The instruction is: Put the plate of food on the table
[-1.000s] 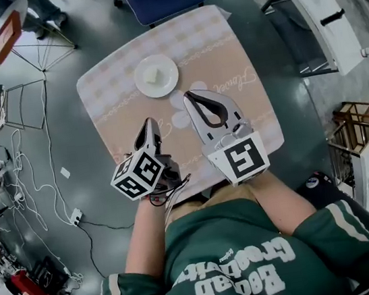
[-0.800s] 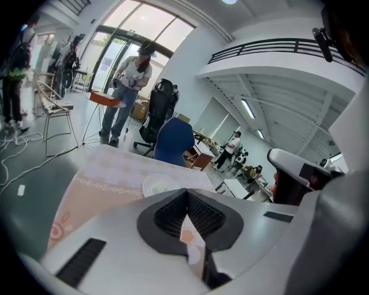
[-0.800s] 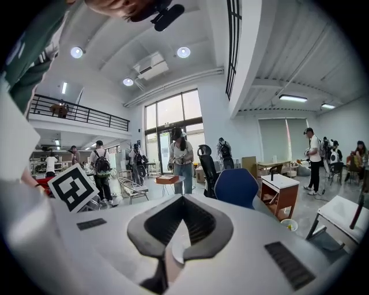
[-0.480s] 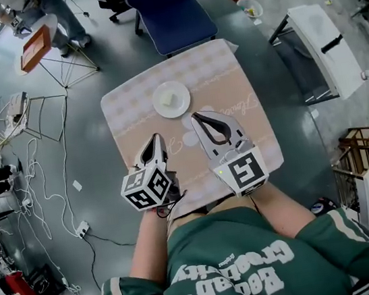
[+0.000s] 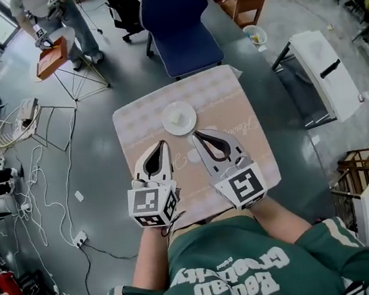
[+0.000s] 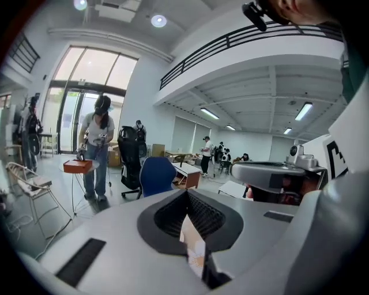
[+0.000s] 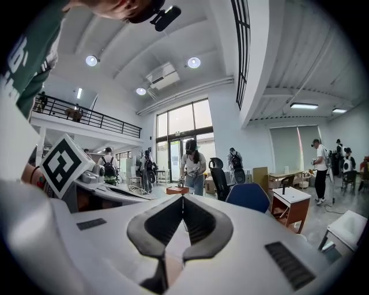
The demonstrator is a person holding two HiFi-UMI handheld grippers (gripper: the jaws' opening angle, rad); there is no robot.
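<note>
The white plate point(image 5: 169, 124) with its pale piece of food point(image 5: 179, 117) sits on the table point(image 5: 232, 96) near the middle of the far edge, as it did a second ago, though the view has drawn back and now takes in the whole blue chair point(image 5: 177, 22) beyond that edge. The left gripper point(image 5: 163, 144), tilted sideways a second ago, now lies level beside the right gripper point(image 5: 196, 135) over the table's near half. Both point toward the plate without touching it, and each has its jaws closed tip to tip on nothing.
</note>
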